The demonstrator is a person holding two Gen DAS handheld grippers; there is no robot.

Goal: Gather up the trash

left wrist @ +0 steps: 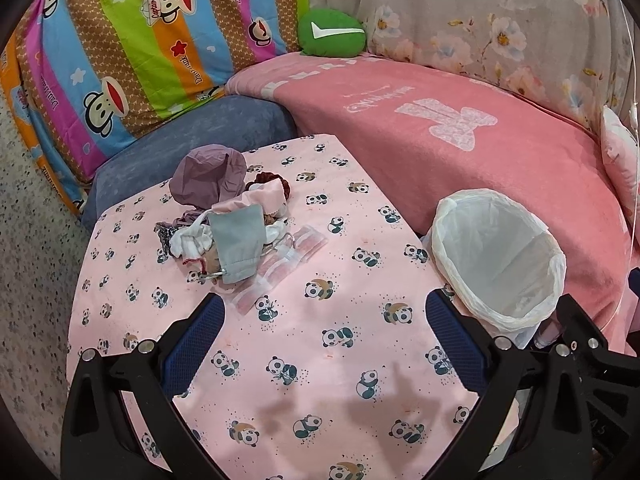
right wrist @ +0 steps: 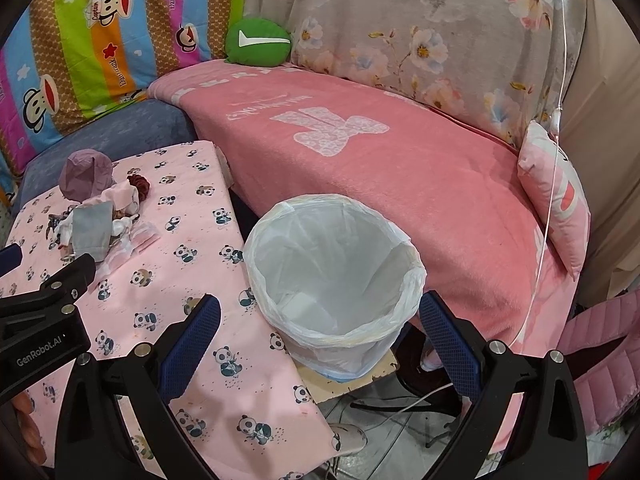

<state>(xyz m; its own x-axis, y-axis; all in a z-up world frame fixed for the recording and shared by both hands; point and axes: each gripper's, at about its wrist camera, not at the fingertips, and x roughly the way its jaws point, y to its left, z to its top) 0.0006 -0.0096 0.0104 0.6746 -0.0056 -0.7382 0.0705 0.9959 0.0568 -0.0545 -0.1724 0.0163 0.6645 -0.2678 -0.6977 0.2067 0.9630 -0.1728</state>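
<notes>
A pile of trash (left wrist: 224, 220) lies on the panda-print table (left wrist: 320, 340): a crumpled purple bag (left wrist: 206, 174), a grey pouch (left wrist: 237, 240), white scraps and a pink striped wrapper (left wrist: 276, 266). My left gripper (left wrist: 324, 312) hangs open above the table, short of the pile, with nothing between its fingers. A bin lined with a white bag (right wrist: 336, 276) stands right of the table. My right gripper (right wrist: 320, 316) is open just in front of the bin's rim, holding nothing. The same pile (right wrist: 96, 216) shows at the far left of the right wrist view, beyond the left gripper's body (right wrist: 44, 312).
A sofa under a pink blanket (right wrist: 380, 168) runs behind table and bin, with a green cushion (right wrist: 258, 42), a pink pillow (right wrist: 556, 196) and a striped cartoon quilt (left wrist: 132, 48). A blue-grey seat (left wrist: 192, 144) adjoins the table. Cables and a stool base (right wrist: 400, 400) lie on the floor below the bin.
</notes>
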